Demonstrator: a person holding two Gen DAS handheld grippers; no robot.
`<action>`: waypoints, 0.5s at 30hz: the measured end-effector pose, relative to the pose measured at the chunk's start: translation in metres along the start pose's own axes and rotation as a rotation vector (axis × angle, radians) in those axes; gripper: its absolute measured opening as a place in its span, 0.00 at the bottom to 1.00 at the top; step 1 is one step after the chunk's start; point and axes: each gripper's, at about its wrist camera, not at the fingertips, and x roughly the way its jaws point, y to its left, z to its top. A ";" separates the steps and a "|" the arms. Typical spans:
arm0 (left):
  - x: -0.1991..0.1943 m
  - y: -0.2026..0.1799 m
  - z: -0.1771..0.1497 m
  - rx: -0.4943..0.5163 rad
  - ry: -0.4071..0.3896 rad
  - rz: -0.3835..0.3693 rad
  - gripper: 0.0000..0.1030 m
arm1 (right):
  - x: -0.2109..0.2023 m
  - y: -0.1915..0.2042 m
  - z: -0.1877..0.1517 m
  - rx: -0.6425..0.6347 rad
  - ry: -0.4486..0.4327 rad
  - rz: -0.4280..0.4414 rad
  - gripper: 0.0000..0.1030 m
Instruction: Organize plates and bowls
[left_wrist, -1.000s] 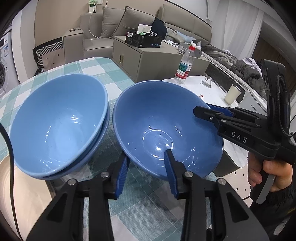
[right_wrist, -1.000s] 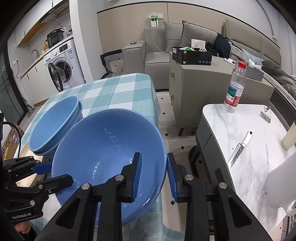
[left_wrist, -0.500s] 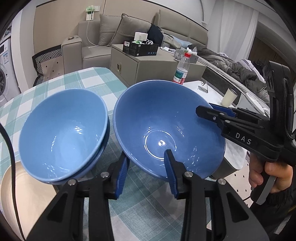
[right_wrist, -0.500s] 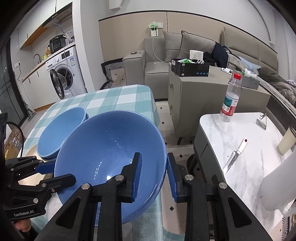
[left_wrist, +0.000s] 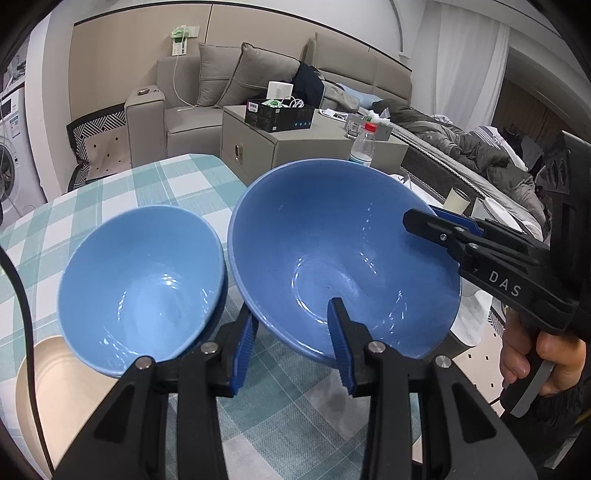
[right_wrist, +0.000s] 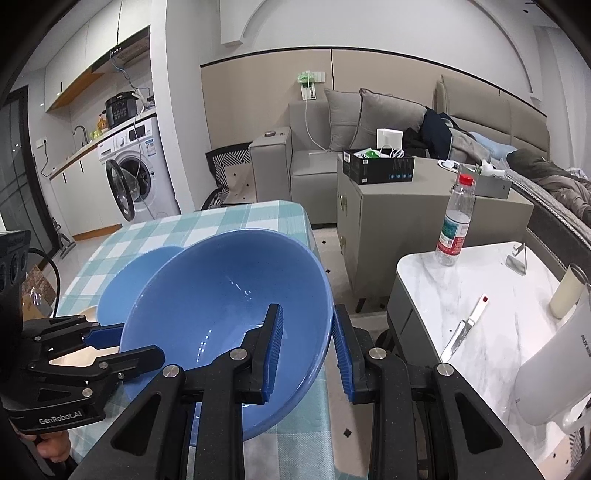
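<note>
A large blue bowl (left_wrist: 332, 240) hangs tilted above the checked tablecloth (left_wrist: 147, 184), held from two sides. My left gripper (left_wrist: 291, 343) is shut on its near rim, one blue pad inside and one outside. My right gripper (right_wrist: 306, 343) is shut on the opposite rim of the same bowl (right_wrist: 221, 302); in the left wrist view it reaches in from the right (left_wrist: 436, 225). Left of the held bowl, two nested blue bowls (left_wrist: 140, 288) sit on the table, partly over a cream plate (left_wrist: 55, 387). The right wrist view shows these bowls (right_wrist: 136, 273) behind the held one.
A white marble side table (right_wrist: 498, 332) to the right carries a water bottle (right_wrist: 454, 221), a knife (right_wrist: 461, 332), a cup (right_wrist: 565, 295) and a white kettle (right_wrist: 554, 373). Behind stand a beige cabinet (right_wrist: 406, 221), a sofa (right_wrist: 314, 147) and a washing machine (right_wrist: 136, 177).
Both grippers have risen with the blue bowl held between them. The nested bowls and the table now look lower and smaller, and more of the room shows.
</note>
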 end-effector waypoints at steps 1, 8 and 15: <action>-0.001 0.000 0.001 0.001 -0.003 0.000 0.36 | -0.002 0.001 0.001 0.002 -0.008 0.002 0.27; -0.010 0.005 0.006 -0.004 -0.028 0.008 0.36 | -0.013 0.008 0.007 0.011 -0.052 0.012 0.27; -0.021 0.014 0.010 -0.017 -0.057 0.023 0.36 | -0.018 0.020 0.013 0.021 -0.089 0.031 0.27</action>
